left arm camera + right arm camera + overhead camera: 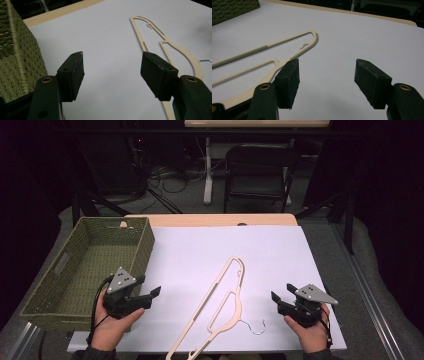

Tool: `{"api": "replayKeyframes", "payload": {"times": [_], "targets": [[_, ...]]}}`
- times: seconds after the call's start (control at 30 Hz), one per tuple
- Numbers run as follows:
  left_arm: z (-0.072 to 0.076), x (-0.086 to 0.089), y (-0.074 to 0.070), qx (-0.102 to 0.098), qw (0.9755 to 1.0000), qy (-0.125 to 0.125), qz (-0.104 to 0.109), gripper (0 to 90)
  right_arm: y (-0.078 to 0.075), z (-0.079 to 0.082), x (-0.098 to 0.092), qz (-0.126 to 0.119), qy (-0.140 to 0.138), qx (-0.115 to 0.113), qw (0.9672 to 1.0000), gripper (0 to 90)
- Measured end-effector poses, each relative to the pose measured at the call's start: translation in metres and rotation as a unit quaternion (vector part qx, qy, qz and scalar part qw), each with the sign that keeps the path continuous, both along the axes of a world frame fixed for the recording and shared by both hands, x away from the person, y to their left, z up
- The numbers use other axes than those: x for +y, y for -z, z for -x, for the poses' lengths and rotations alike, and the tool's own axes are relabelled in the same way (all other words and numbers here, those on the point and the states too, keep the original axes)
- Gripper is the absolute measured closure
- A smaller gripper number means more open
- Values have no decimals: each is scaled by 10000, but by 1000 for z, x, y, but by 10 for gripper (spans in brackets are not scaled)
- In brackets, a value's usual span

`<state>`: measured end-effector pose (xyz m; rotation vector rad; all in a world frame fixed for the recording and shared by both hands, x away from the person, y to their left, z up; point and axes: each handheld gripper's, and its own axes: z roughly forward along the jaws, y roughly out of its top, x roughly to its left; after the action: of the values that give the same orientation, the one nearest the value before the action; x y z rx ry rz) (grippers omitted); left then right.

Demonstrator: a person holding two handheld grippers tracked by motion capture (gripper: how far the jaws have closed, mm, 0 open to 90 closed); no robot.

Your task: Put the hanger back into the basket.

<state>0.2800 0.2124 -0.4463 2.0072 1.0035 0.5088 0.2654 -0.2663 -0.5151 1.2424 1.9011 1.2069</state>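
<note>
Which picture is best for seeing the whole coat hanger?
The high view: the cream hanger lies flat on the white sheet, seen nearly whole with its wire hook beside it. The left gripper view shows one looped end and an arm behind a black jaw. The right gripper view shows the ribbed far end running off the left edge.

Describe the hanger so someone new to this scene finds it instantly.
Start at the white sheet covering the table, right of the green woven basket. Lying flat between the left gripper and the right gripper is the hanger. It is the only cream, long, thin frame there, with a small wire hook at its near end.
</note>
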Motion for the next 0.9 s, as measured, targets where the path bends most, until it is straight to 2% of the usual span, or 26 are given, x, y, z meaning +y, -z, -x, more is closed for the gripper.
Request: {"api": "replayKeyframes", "payload": {"times": [0.1, 0.13, 0.17, 0.2, 0.33, 0.4, 0.47, 0.53, 0.67, 0.77, 0.83, 0.9], "targets": [[-6, -6, -3, 188, 9994, 159, -234, 376, 0, 0, 0, -8, -4, 8, 10000, 370], [-6, -6, -3, 188, 9994, 159, -234, 377, 1, 0, 0, -30, 2, -18, 10000, 371], [-9, -9, -4, 222, 9990, 191, -333, 377, 1, -1, 0, -38, 3, -31, 10000, 374], [-13, -12, -5, 343, 9979, 236, -494, 377, 1, -1, 0, -43, 6, -36, 10000, 375], [-20, -13, -7, 485, 9963, 324, -625, 392, 1, 0, 1, -49, -2, -38, 10000, 375], [-26, -12, -8, 660, 9943, 349, -758, 408, 1, 0, 1, -48, -8, 2, 10000, 374], [-33, -12, -8, 911, 9917, 388, -818, 416, 2, -1, 2, -36, 4, 2, 10000, 374], [-36, -12, -8, 1064, 9900, 379, -846, 420, 2, -1, 2, -33, -12, 63, 10000, 373], [-43, -14, -11, 1299, 9850, 402, -1061, 430, 2, -1, 2, -19, -8, 2, 10000, 375], [-48, -16, -13, 1395, 9824, 395, -1175, 433, 3, -2, 3, -8, -21, 23, 10000, 375], [-50, -17, -15, 1535, 9799, 390, -1210, 438, 4, -2, 4, -36, -22, -21, 10000, 375], [-52, -18, -17, 1613, 9783, 391, -1238, 440, 3, -1, 4, 2, -22, 42, 10000, 375]]}}
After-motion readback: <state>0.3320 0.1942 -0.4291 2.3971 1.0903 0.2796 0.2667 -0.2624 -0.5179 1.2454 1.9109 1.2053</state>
